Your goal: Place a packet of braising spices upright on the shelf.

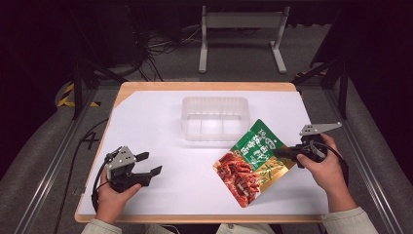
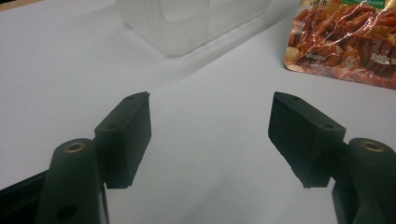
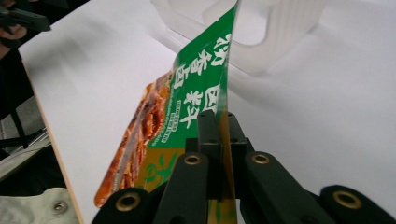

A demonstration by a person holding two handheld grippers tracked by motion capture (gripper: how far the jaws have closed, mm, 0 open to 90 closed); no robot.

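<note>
Two grippers: right gripper pinches the snack pouch (green and red), left gripper gapes empty.

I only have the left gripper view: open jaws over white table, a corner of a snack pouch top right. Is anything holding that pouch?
Observer: Yes. The right gripper is shut on the snack pouch, pinching its right edge; the right gripper view shows the jaws clamped on the foil.
Operator: Is the pouch flat on the table?
Observer: No. In the right gripper view the pouch stands on edge, its green end tilted up toward the clear plastic bin.
Operator: Anything in that bin?
Observer: The high view looks into the bin; I see nothing inside it.
Operator: And my gripper?
Observer: The left gripper is open near the table's front left, apart from the pouch.
</note>
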